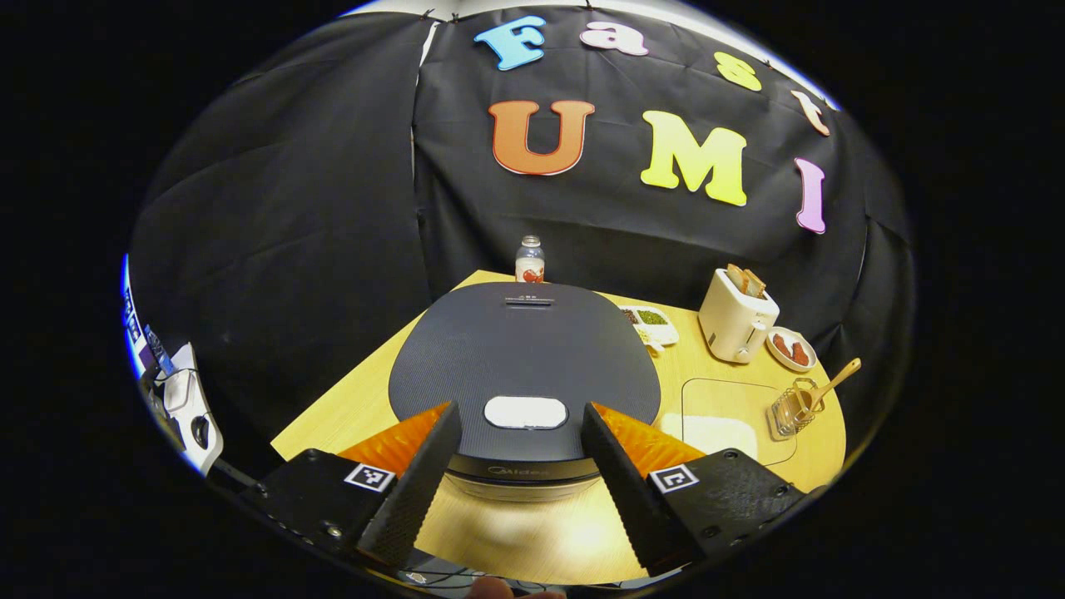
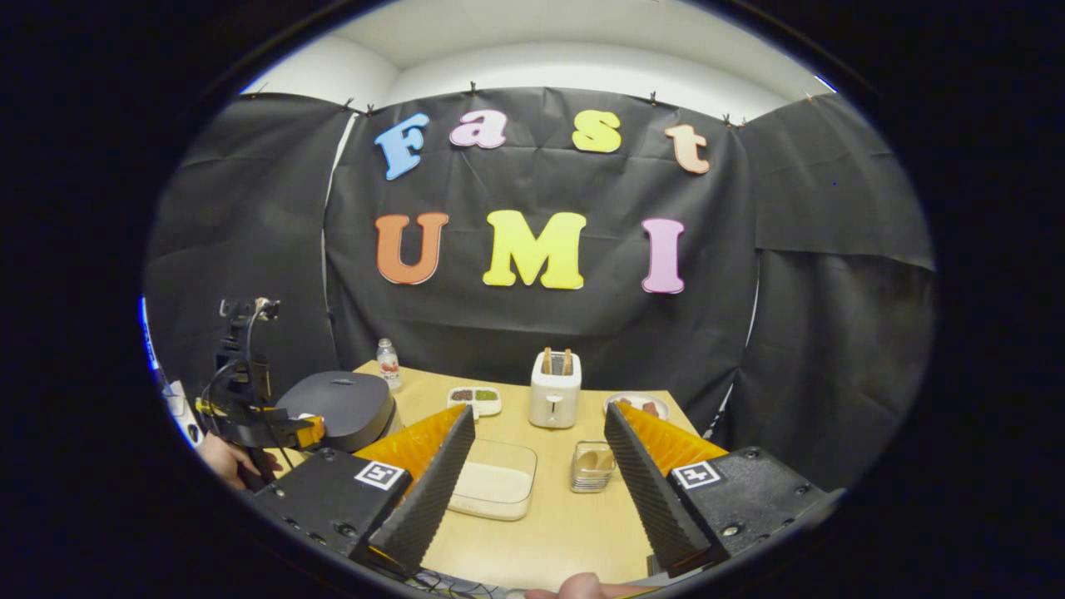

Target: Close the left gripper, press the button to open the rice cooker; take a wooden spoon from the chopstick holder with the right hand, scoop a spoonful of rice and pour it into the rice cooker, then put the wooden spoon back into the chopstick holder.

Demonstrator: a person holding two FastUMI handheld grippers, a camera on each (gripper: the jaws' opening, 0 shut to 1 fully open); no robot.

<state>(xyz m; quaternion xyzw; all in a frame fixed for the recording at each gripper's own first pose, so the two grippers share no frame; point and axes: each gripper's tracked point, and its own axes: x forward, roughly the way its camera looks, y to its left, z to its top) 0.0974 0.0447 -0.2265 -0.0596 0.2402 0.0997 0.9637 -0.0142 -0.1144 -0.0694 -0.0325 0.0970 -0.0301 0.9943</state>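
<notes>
The dark grey rice cooker (image 1: pixel 524 358) sits with its lid down, right in front of my left gripper (image 1: pixel 520 416). Its white oval button (image 1: pixel 526 412) lies between the open fingers, just beyond the tips. A wooden spoon (image 1: pixel 832 384) leans in the wire chopstick holder (image 1: pixel 790 408) at the right. A clear box of rice (image 1: pixel 724 420) lies between cooker and holder. In the right gripper view my right gripper (image 2: pixel 539 420) stands open above the table, with the rice box (image 2: pixel 492 489) and the chopstick holder (image 2: pixel 592 466) ahead. The rice cooker (image 2: pixel 341 408) and the other gripper (image 2: pixel 250 420) are at the left.
A white toaster (image 1: pixel 736 316) with bread, a small plate (image 1: pixel 790 349) of food, a divided dish (image 1: pixel 653 323) and a bottle (image 1: pixel 529 259) stand along the back of the wooden table (image 1: pixel 532 532). A hand (image 2: pixel 220 457) holds the far gripper at the table's left edge.
</notes>
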